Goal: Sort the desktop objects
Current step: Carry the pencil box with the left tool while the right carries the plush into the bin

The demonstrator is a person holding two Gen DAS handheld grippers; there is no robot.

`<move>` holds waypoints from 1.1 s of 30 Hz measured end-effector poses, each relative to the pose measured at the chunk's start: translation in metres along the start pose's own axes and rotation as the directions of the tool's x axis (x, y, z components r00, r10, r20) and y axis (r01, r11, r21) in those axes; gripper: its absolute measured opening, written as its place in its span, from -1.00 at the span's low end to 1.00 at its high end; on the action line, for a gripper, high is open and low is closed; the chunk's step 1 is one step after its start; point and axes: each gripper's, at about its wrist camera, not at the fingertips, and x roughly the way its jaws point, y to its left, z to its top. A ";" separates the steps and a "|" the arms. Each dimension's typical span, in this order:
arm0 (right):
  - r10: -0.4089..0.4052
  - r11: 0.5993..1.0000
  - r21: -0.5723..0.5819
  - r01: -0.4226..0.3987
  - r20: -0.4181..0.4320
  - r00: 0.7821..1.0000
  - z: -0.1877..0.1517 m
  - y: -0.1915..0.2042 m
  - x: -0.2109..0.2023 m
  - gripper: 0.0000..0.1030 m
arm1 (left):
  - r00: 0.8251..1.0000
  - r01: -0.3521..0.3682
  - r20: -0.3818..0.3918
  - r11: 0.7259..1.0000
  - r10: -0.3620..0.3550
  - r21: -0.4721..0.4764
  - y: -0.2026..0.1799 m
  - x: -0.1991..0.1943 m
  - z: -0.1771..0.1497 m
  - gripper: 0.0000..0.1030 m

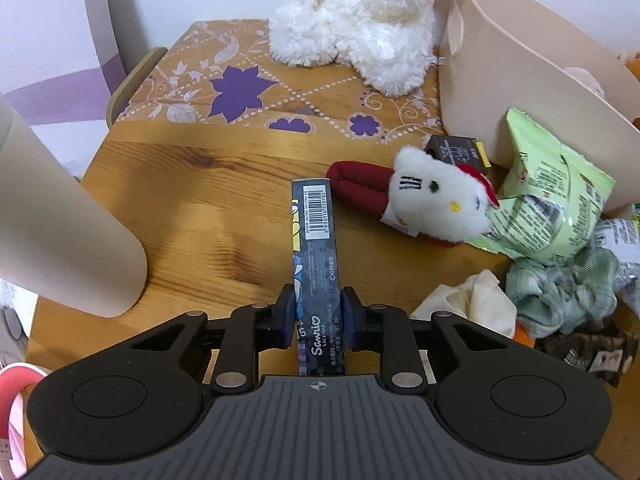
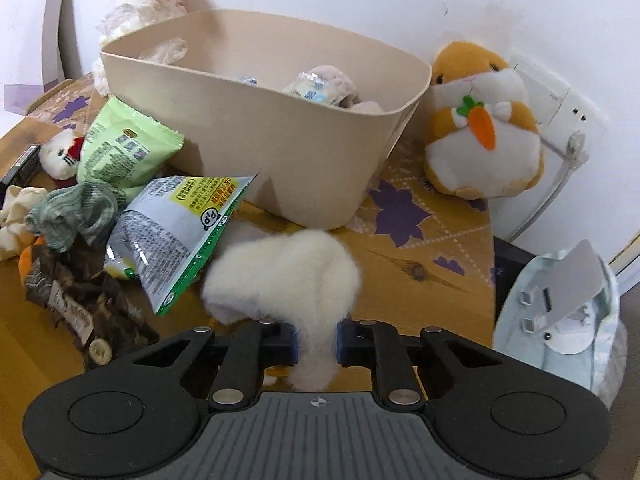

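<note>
My left gripper is shut on a long dark Sanrio box with a barcode, held edge-up over the wooden table. My right gripper is shut on a white fluffy sock, held in front of the beige bin. A Hello Kitty plush with red parts lies right of the box; it also shows in the right wrist view. Snack bags, a green sock and a brown scrunchie lie left of the fluffy sock.
A beige cylinder stands at the left. A big white plush sits on the patterned mat. An orange hamster plush sits right of the bin. A white stand in a bag lies at the right.
</note>
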 end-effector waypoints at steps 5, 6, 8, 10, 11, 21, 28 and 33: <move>-0.002 1.000 0.024 0.001 0.042 0.999 0.000 -0.005 -0.027 -0.71 | 0.999 0.014 0.051 0.999 -0.016 0.044 -0.002 -0.021 0.000 -0.54; -0.003 1.000 0.024 0.002 0.051 0.999 0.000 -0.006 -0.032 -0.71 | 0.998 0.016 0.060 0.999 -0.019 0.052 -0.003 -0.025 0.000 -0.54; -0.004 1.000 0.025 0.002 0.067 0.998 0.002 -0.007 -0.042 -0.71 | 0.997 0.023 0.076 0.997 -0.029 0.068 -0.006 -0.033 0.001 -0.54; -0.005 1.000 0.024 0.003 0.085 0.996 0.005 -0.007 -0.051 -0.71 | 0.996 0.028 0.086 0.997 -0.035 0.078 -0.009 -0.040 0.001 -0.54; -0.005 1.000 0.026 0.003 0.093 0.996 0.007 -0.008 -0.055 -0.71 | 0.995 0.030 0.093 0.996 -0.038 0.085 -0.011 -0.044 0.002 -0.54; -0.005 0.999 0.036 -0.002 0.190 0.982 0.028 -0.013 -0.096 -0.71 | 0.976 0.067 0.194 0.984 -0.099 0.166 -0.041 -0.085 0.020 -0.54; -0.012 0.999 0.054 -0.001 0.252 0.968 0.049 -0.024 -0.110 -0.71 | 0.952 0.093 0.264 0.967 -0.156 0.235 -0.067 -0.108 0.040 -0.54; -0.022 0.997 0.076 0.000 0.285 0.958 0.064 -0.030 -0.113 -0.71 | 0.937 0.110 0.294 0.958 -0.189 0.264 -0.088 -0.118 0.059 -0.54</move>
